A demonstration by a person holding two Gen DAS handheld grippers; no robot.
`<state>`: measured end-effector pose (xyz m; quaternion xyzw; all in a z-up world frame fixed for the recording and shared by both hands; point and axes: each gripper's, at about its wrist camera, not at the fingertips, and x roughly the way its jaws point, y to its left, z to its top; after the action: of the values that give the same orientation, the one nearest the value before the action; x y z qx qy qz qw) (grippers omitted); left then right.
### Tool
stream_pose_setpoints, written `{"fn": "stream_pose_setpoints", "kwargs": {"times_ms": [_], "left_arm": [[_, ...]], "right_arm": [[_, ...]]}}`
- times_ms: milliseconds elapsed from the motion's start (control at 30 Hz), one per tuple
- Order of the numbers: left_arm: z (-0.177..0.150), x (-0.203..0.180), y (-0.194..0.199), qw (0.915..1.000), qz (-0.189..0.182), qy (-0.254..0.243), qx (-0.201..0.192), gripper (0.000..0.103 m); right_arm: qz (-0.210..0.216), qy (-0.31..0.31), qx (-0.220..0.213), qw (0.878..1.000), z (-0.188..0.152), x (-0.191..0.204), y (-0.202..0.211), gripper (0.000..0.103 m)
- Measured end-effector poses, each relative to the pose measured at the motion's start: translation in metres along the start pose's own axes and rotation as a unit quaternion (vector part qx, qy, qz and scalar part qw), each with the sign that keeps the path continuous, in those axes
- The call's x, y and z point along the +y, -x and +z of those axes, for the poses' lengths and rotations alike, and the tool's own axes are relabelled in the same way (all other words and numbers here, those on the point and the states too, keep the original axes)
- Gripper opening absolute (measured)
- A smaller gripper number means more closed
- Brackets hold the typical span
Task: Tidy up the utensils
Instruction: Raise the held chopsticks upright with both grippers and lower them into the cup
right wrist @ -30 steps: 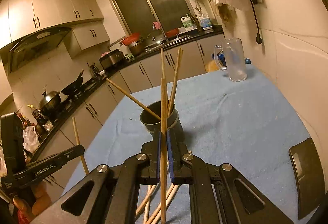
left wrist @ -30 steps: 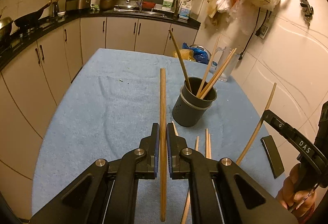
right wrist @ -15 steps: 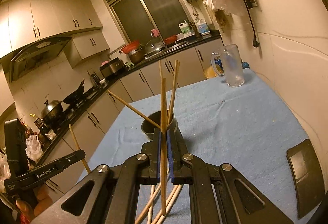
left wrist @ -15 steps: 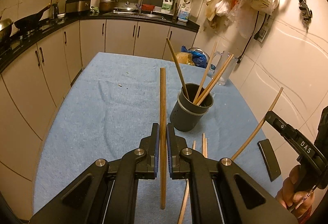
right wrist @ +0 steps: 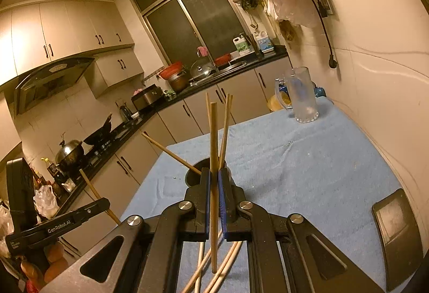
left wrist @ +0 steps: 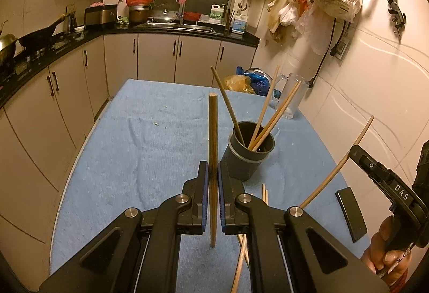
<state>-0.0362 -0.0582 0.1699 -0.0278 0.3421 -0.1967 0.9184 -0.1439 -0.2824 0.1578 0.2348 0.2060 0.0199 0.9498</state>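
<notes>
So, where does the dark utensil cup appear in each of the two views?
Left wrist view: the dark utensil cup stands right of centre on the blue cloth, just beyond the left gripper.
Right wrist view: the cup is at centre, mostly hidden behind the right gripper.
Shared landmark: the glass mug.

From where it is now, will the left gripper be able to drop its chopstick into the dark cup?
Probably yes. The left gripper is shut on its chopstick, and the dark cup stands just ahead to its right, mouth open. Four chopsticks already lean inside, but gaps remain between them.
</notes>
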Motion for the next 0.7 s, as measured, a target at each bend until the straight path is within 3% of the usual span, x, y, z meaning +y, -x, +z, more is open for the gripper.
{"fn": "stream_pose_setpoints", "kwargs": {"times_ms": [700], "left_arm": [[0.043, -0.026, 0.019, 0.9989, -0.017, -0.032, -0.029, 0.006]], "right_arm": [[0.011, 0.005, -0.038, 0.999, 0.038, 0.007, 0.013, 0.006]]}}
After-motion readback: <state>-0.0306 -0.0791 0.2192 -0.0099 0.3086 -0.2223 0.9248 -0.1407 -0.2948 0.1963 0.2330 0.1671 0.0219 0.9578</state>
